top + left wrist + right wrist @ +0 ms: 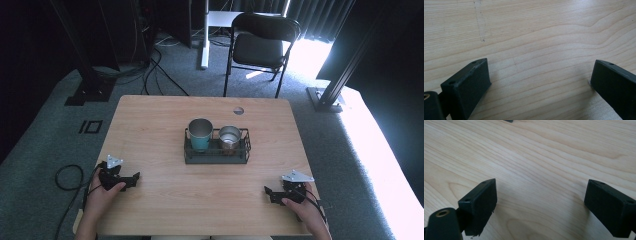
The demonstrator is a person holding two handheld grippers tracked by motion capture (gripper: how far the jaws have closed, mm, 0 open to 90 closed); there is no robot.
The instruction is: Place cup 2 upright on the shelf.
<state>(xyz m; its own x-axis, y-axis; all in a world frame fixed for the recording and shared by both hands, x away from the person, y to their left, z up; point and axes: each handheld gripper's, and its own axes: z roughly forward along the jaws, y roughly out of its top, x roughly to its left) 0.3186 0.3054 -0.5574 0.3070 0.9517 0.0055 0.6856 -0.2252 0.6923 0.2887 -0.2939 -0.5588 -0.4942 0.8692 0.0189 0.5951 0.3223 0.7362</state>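
Both tools sit low at the near corners of the desk (150, 107), the left tool (134, 178) by the left edge, the right tool (269, 192) by the right, each gripped by one of the person's hands. Jaws on both stand wide apart, nothing between them; each gripper view looks along them at bare pale wood grain.

The things nearest to them are well apart from either tool, out in the middle of the desk: a dark wire basket (216, 156) holding two metal cups side by side, a teal cup (200, 134) on the left and a shorter steel cup (230, 137) on the right, both upright and open at the top.

Now the risks. The two cups stand close together, perhaps touching, so a jaw going down between them could shove the neighbour over. The basket wall stands in front of the cups, and a low approach would likely catch the wire and drag the whole basket. Smooth metal walls may slip in a shallow pinch; a grip on the rim alone could let a cup swing or tip. The basket looks light and may slide on this smooth top.

The desk is light wood laminate with a cable hole (238, 110) near the far edge. Beyond it, grey carpet, a black folding chair (260, 47), loose cables, black frame legs, and hard sunlight at the right.
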